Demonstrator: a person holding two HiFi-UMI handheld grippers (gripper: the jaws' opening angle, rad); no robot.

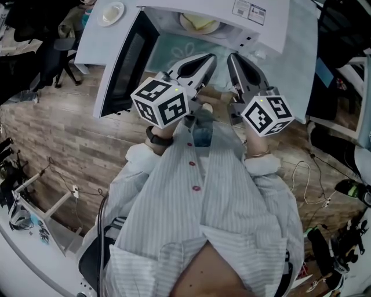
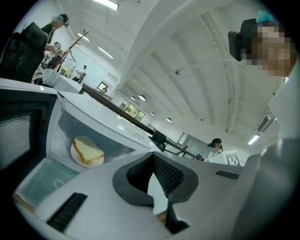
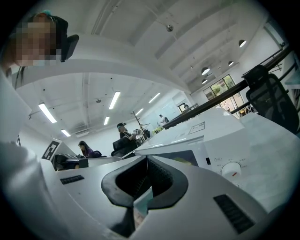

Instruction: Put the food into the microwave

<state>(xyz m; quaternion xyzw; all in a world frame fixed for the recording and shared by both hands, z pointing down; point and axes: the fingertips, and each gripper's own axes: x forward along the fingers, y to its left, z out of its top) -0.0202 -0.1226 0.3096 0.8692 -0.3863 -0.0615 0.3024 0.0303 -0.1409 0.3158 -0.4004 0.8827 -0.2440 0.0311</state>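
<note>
The white microwave [image 1: 264,20] stands with its door [image 1: 124,61] swung open to the left. Inside it a slice of bread on a white plate [image 1: 200,23] rests on the floor of the chamber; the left gripper view shows the same bread [image 2: 86,151] deep in the chamber. My left gripper [image 1: 210,58] and right gripper [image 1: 232,58] hang side by side just in front of the opening, close to the person's chest. Both are shut with nothing between the fingertips, as the left gripper [image 2: 153,157] and the right gripper [image 3: 146,159] also show in their own views.
A second white dish [image 1: 110,13] sits to the left of the microwave. The microwave's control knob [image 3: 230,169] is to the right of my right gripper. Wooden floor, an office chair [image 1: 64,64] at the left and cables [image 1: 307,185] at the right surround the person.
</note>
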